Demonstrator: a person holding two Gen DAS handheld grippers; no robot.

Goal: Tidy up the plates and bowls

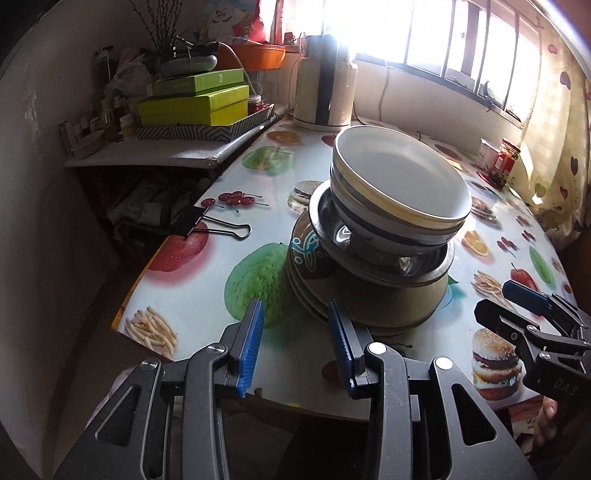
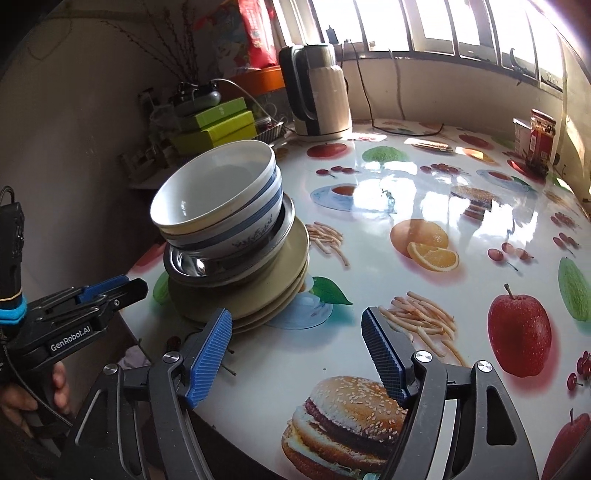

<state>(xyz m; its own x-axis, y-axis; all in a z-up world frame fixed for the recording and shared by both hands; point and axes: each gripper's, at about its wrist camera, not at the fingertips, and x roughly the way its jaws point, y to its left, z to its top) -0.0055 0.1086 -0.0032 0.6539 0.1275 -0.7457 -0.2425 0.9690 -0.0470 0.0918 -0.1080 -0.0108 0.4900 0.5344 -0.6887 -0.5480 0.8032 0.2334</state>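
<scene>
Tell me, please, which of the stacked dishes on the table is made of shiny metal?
It is the steel bowl in the middle of the stack: it reflects light, sits on the beige plates and holds the white bowls.

From my remote seat I log: desk (image 2: 369,362) under a glossy cloth printed with fruit, fries and burgers. Electric kettle (image 2: 321,92), cream with a dark handle, at the far edge below the window (image 2: 443,22). Red-lidded jar (image 2: 542,136) far right. Black binder clip (image 1: 199,221) on the desk's left edge. Green boxes (image 1: 195,99) stacked on a side shelf (image 1: 147,155); behind them an orange basin (image 1: 264,55), possibly plastic.
</scene>
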